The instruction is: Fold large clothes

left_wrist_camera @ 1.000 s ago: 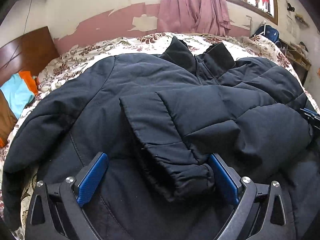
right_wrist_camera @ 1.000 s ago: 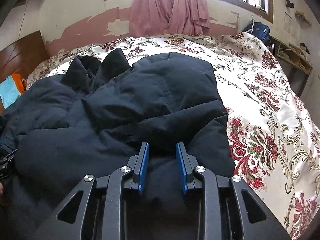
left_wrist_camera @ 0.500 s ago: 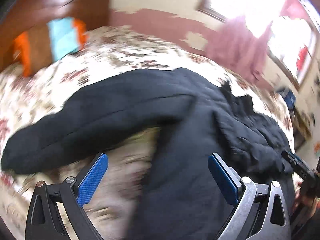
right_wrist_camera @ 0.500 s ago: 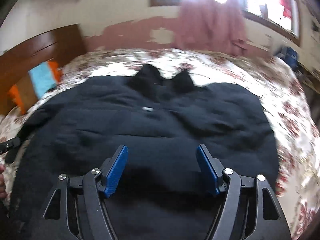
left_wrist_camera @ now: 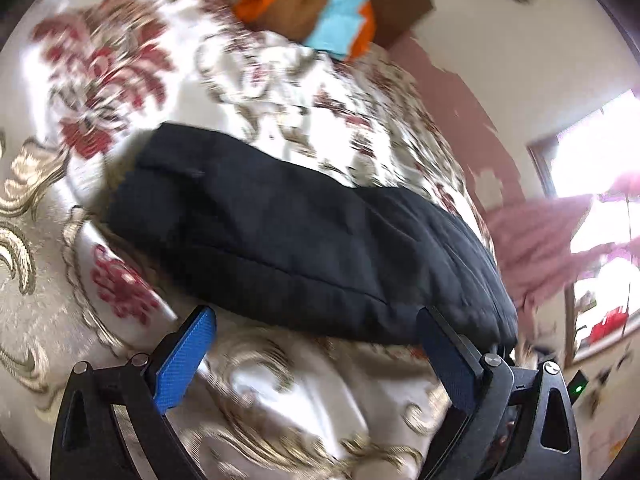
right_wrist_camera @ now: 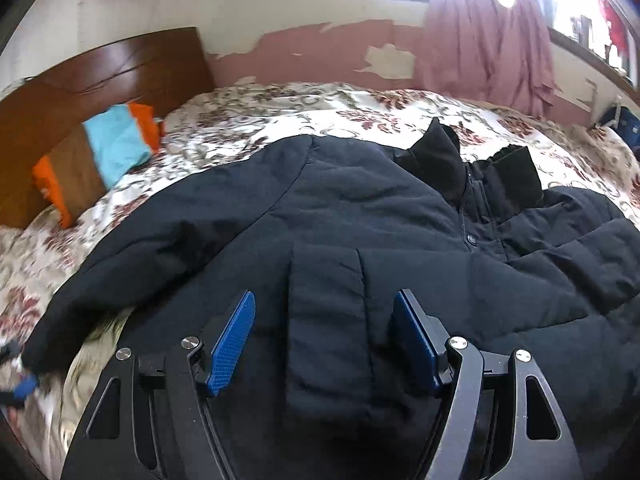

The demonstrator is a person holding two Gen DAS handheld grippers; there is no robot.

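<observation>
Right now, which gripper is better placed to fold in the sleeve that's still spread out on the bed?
Left. The left gripper is open right beside the outstretched sleeve; the right gripper sits open over the already folded sleeve.

The left claw [left_wrist_camera: 316, 344], its blue-padded fingers [left_wrist_camera: 186, 356] spread wide with nothing between them, hangs over a bed covered in a cream floral bedspread with red blooms [left_wrist_camera: 100, 60]. Just ahead lies a black padded jacket sleeve [left_wrist_camera: 288, 232], stretched across the bedspread, its right end near the right finger. Beyond it sits an orange, brown and light-blue cushion [left_wrist_camera: 320, 4]. The view is tilted and blurred.
</observation>
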